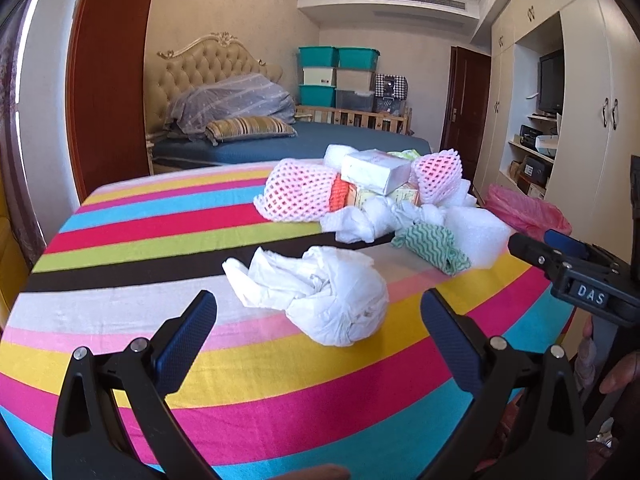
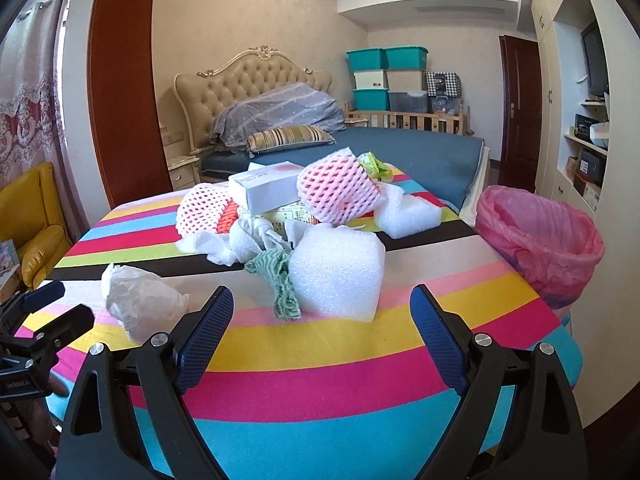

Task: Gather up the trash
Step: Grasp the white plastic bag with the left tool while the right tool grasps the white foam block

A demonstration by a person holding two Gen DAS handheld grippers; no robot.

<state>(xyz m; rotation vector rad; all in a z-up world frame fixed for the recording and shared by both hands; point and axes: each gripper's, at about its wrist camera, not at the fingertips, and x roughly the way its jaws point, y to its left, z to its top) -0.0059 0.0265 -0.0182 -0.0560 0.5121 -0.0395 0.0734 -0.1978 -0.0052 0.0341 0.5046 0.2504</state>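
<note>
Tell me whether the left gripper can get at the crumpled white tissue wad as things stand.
Probably yes. The left gripper is open, and the tissue wad lies alone on the striped cloth right ahead of its fingers, apart from the trash pile; nothing lies between.

Home bedroom, tufted headboard (image 2: pixel 256 76) over a blue-sheeted bed (image 2: pixel 420 152), striped pillow (image 2: pixel 290 137), built-in wardrobes (image 1: pixel 592 92), stacked storage bins (image 2: pixel 386 76), lace curtain (image 2: pixel 24 92)
</note>
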